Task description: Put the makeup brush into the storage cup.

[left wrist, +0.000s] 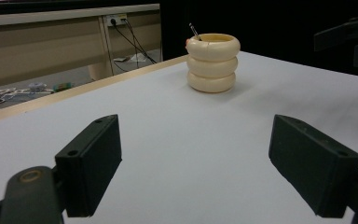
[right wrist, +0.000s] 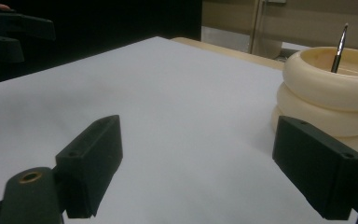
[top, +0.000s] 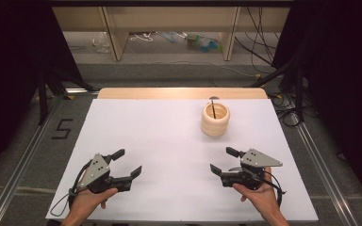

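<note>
A cream holder (top: 215,120) shaped like three stacked rings stands upright on the white table (top: 160,141), right of centre and toward the back. A thin dark pen (top: 214,109) sticks up out of it. The holder (left wrist: 213,62) appears far ahead in the left gripper view, and close on the right as the holder (right wrist: 328,98) with the pen (right wrist: 339,48) in the right gripper view. My left gripper (top: 127,162) rests open at the near left with nothing between its jaws. My right gripper (top: 222,160) is open at the near right, short of the holder, also holding nothing.
The table's wooden far edge (top: 181,93) borders a floor with cables and desk legs. Metal rails run along both sides of the table. A marking "5" (top: 62,128) lies on the floor at the left.
</note>
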